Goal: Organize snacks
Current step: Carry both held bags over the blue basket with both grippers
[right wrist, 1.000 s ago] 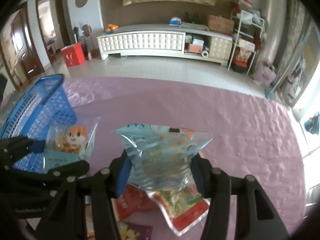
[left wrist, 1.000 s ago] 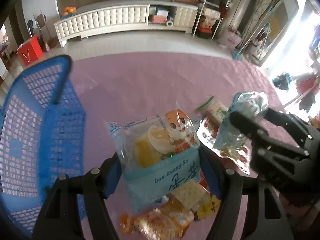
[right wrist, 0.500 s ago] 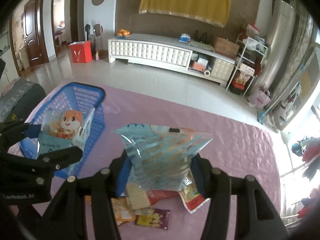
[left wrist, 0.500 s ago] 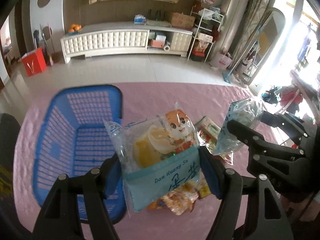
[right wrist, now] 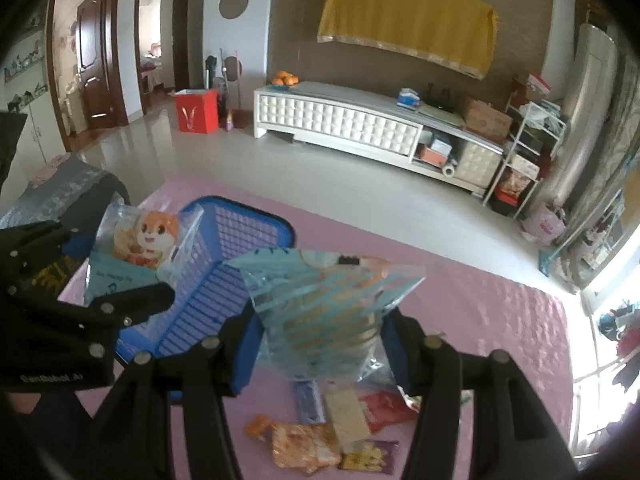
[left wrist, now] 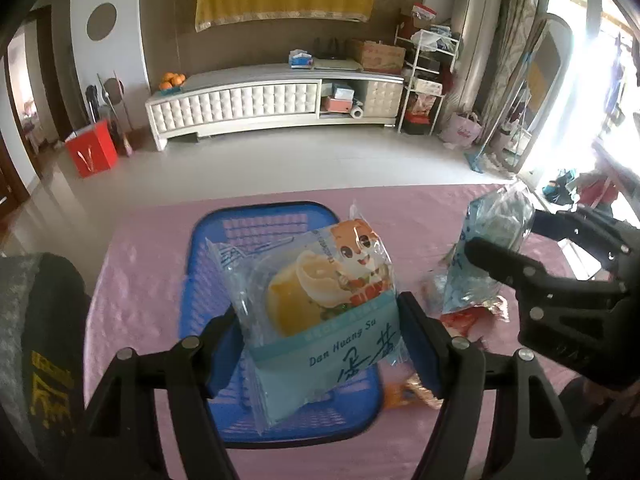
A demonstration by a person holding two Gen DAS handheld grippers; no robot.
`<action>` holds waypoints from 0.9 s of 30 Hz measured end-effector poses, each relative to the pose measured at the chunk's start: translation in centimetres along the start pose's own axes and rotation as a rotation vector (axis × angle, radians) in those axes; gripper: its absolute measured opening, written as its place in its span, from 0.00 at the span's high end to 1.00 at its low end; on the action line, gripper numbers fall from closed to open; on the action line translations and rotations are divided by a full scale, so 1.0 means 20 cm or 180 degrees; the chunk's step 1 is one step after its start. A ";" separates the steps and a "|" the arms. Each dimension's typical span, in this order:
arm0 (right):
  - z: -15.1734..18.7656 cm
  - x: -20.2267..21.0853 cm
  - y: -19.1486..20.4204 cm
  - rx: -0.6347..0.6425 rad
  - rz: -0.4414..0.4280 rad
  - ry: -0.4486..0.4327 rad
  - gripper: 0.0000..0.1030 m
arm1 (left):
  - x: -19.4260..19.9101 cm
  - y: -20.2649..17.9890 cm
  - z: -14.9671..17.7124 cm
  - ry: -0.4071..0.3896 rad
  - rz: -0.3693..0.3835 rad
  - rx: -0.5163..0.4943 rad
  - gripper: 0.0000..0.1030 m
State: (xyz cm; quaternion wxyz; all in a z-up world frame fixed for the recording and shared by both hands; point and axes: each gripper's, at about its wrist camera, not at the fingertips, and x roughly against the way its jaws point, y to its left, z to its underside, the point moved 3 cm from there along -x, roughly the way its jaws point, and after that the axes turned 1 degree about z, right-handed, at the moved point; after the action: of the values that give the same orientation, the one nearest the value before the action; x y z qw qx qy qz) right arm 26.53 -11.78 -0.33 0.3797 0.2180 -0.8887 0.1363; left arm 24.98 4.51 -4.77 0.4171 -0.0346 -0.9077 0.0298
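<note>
Two snack packets are up off the pink tablecloth [right wrist: 500,320]: my left gripper [left wrist: 320,332] clamps the squirrel-print pastry bag [left wrist: 320,312] above the blue basket [left wrist: 256,240], its long axis pointing toward 1 o'clock. My right gripper [right wrist: 320,344] pinches a striped blue packet [right wrist: 328,304], upright. Loose snacks [right wrist: 320,436] lie below at 6 o'clock; I count about five.
</note>
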 end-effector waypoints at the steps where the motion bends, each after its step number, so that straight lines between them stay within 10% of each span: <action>1: -0.02 -0.01 0.02 -0.0006 -0.0034 0.0000 0.42 | 0.00 0.02 0.00 0.0001 -0.0008 -0.0008 0.32; 27: -0.20 -0.61 0.26 0.0117 -0.0391 0.0648 0.42 | -0.45 0.44 -0.11 0.0414 -0.0072 0.0018 0.32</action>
State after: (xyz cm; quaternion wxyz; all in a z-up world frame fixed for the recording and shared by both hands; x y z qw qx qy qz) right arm 34.02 -2.12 -7.01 0.4715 0.2640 -0.8279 0.1505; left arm 32.72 12.64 -10.87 0.4756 -0.0250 -0.8789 0.0254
